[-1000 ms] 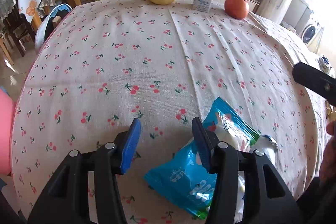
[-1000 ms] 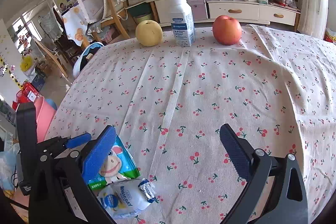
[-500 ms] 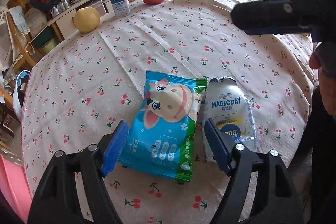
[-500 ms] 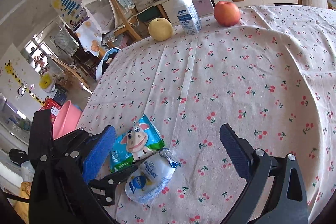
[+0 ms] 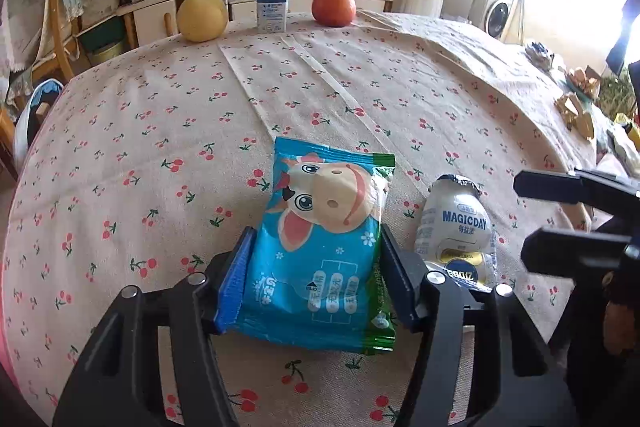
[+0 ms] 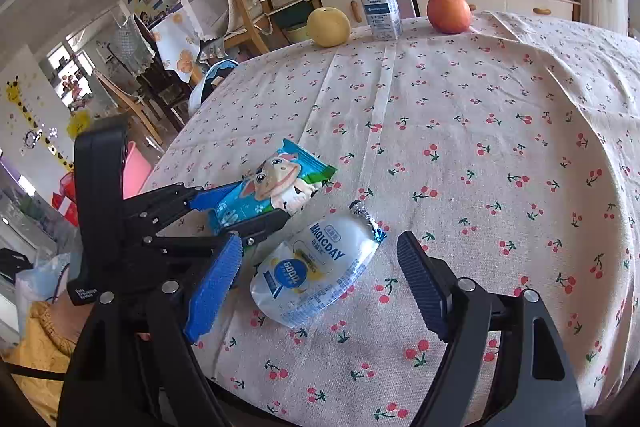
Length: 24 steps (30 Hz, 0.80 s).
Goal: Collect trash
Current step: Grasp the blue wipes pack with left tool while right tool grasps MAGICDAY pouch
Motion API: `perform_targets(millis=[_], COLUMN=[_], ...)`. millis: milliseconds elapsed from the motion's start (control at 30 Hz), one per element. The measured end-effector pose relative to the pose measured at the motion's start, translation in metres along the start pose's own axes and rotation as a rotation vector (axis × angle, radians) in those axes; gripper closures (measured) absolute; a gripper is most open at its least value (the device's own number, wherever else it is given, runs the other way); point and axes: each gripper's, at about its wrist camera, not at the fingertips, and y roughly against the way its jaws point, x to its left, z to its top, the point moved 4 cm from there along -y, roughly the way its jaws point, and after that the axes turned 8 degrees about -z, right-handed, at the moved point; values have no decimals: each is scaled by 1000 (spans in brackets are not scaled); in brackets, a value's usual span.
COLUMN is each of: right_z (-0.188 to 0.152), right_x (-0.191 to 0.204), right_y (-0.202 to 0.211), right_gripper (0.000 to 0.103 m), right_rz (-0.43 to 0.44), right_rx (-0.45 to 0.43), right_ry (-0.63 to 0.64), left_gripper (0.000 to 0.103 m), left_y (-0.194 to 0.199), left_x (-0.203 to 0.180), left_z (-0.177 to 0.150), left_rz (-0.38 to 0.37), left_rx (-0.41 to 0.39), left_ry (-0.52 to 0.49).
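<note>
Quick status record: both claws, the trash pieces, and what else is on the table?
left claw: closed on the blue cow-print snack wrapper
right claw: open, straddling the white MAGICDAY pouch, not gripping
pouch: lying flat on the cherry-print tablecloth, beside the wrapper
far edge: yellow pear, white carton bottle, red apple

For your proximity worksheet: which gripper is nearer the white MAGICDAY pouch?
Right. The right gripper is open with the MAGICDAY pouch between its fingers; the left gripper flanks the blue cow wrapper beside it.
</note>
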Motion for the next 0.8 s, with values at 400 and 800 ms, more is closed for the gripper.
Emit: perform_targets(millis=[400, 800], right_z=[-11, -6], right_x=[24, 30], right_y=[-34, -50], right_gripper=[12, 33], right_rz=[-123, -184], right_rx=[14, 28], right_ry=[72, 155], left_gripper=[57, 57], left_y=[26, 21], left_x=[32, 40], left_z=[-5, -6], left_rz=[-25, -81], left_rx=[-129, -118], left_ry=[167, 200])
